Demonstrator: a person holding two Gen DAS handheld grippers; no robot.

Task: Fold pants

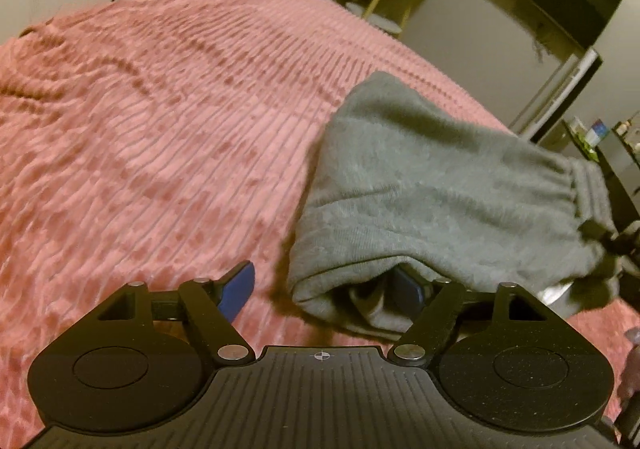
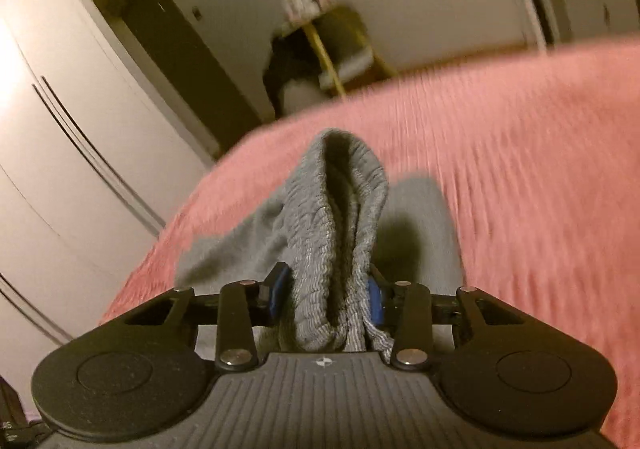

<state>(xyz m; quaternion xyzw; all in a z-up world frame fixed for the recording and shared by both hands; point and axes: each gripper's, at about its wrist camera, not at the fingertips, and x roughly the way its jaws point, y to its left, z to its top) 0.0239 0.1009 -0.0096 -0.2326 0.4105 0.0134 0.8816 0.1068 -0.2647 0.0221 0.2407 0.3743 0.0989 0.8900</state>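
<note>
The gray pants (image 1: 432, 185) hung partly folded over the pink bed (image 1: 160, 129), long axis running between the two tongs. The right tongs (image 2: 328, 295) pinched the ribbed waistband; the left tongs (image 1: 326, 285) stood wide, one finger tucked under the nearer fold.

The grey pants (image 1: 432, 185) are soft, fuzzy knit cloth, with a bumpy ribbed waistband (image 2: 340, 233). The pink bed cover (image 1: 160, 137) is thick cloth with rows of raised ridges. The left tool (image 1: 326, 289) is dull black plastic with shiny metal pins and smooth blue pads (image 1: 238, 291). The tall white cupboard (image 2: 68, 153) looks smooth.
</note>
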